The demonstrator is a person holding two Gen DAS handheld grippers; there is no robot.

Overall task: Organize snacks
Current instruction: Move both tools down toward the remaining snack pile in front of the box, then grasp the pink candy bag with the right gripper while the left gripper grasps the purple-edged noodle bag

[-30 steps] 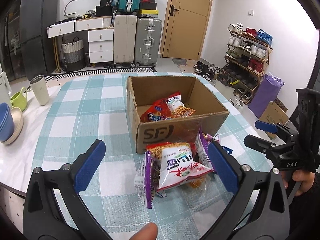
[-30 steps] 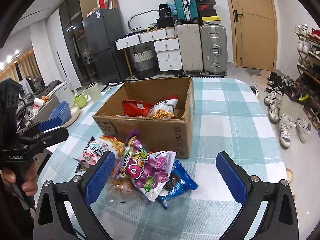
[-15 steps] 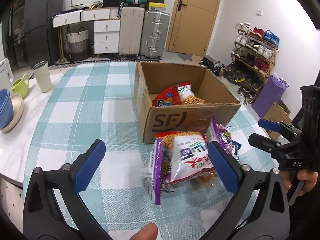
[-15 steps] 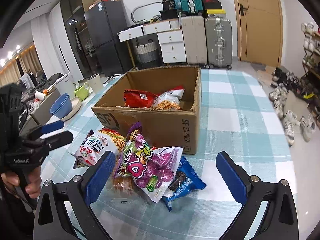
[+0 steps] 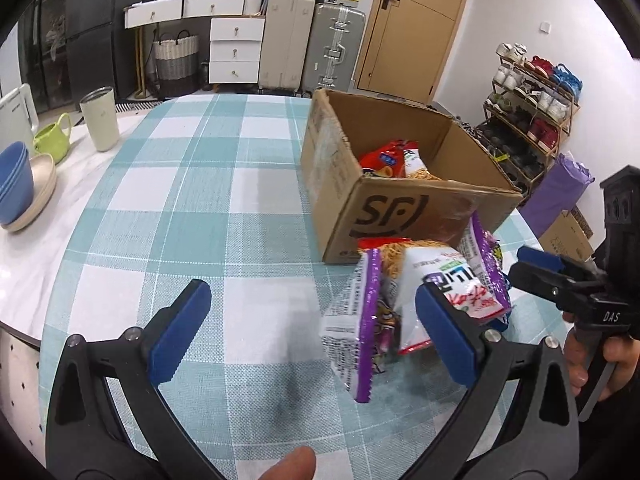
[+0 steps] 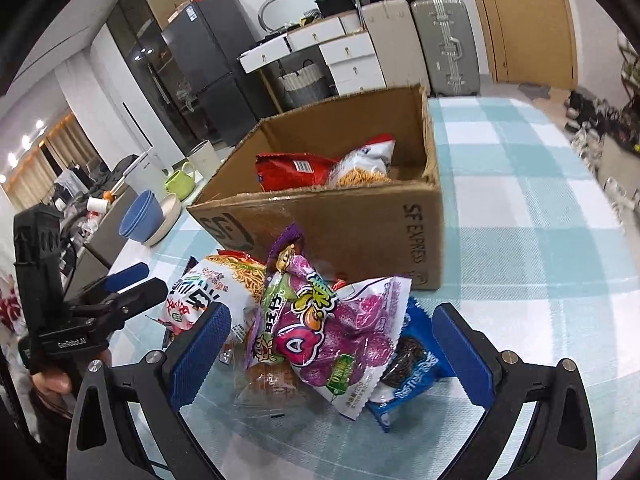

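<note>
With both jaws spread and empty, bring your right gripper down squarely over the purple snack bag topping the pile before the cardboard box, your left gripper probably clear, and pinch its middle.

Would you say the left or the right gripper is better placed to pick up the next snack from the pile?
Right, probably. The open right gripper already frames the purple snack bag atop the pile, whereas the open left gripper faces mostly bare tablecloth.
</note>
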